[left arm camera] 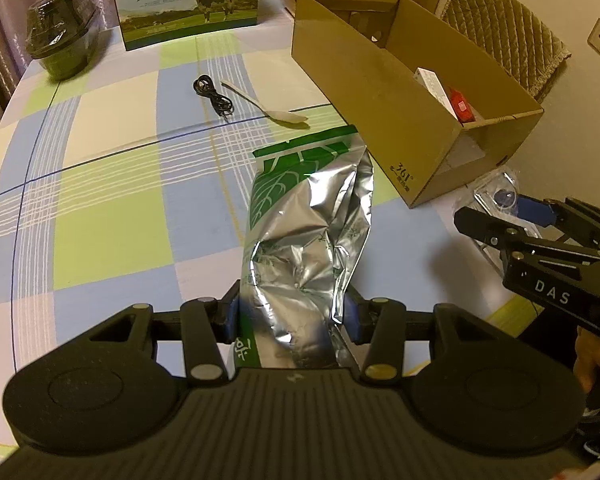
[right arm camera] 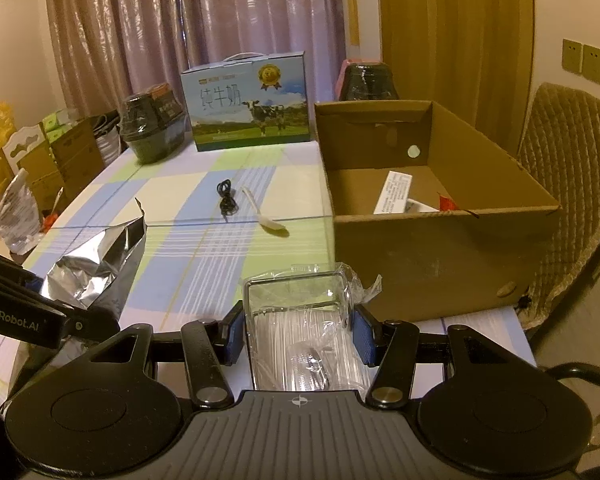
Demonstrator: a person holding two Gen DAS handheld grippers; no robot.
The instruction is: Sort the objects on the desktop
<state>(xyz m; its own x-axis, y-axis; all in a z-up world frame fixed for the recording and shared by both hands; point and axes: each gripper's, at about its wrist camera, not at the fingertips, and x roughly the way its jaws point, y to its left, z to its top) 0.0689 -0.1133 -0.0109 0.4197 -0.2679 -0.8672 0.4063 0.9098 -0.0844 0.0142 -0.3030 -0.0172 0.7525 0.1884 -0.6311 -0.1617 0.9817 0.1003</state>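
- The left gripper (left arm camera: 292,312) clamps a crumpled silver-and-green foil pouch (left arm camera: 308,220) between its blue pads (left arm camera: 231,316), the jaws partly closed to the bag's width; the pouch stands out ahead of the fingers over the checked tablecloth (left arm camera: 100,208), near the front corner of the open cardboard box (left arm camera: 384,120).
- The right gripper (right arm camera: 300,336) grips a clear plastic case (right arm camera: 300,320) in loose crinkled wrap, blue pads (right arm camera: 362,340) pressed to its two sides, the jaws set roughly half apart; the case sits just in front of the cardboard box's near wall.
- In the left wrist view the right gripper's black body, lettered "DAS", appears beside the box's near end, a hand (left arm camera: 596,356) behind it.
- Inside the cardboard box lie a white printed carton (right arm camera: 394,192) and a red item (right arm camera: 446,202).
- To the left of the box, on the cloth, rest a coiled black cable (left arm camera: 214,96) and a pale plastic spoon (left arm camera: 266,104), close together but not touching.
- Beyond the box's far left corner stands a milk carton case (right arm camera: 248,100) printed with a cow; further left of it is a dark wrapped bowl (right arm camera: 150,128).
- A quilted chair back (right arm camera: 572,184) rises just to the right of the box.
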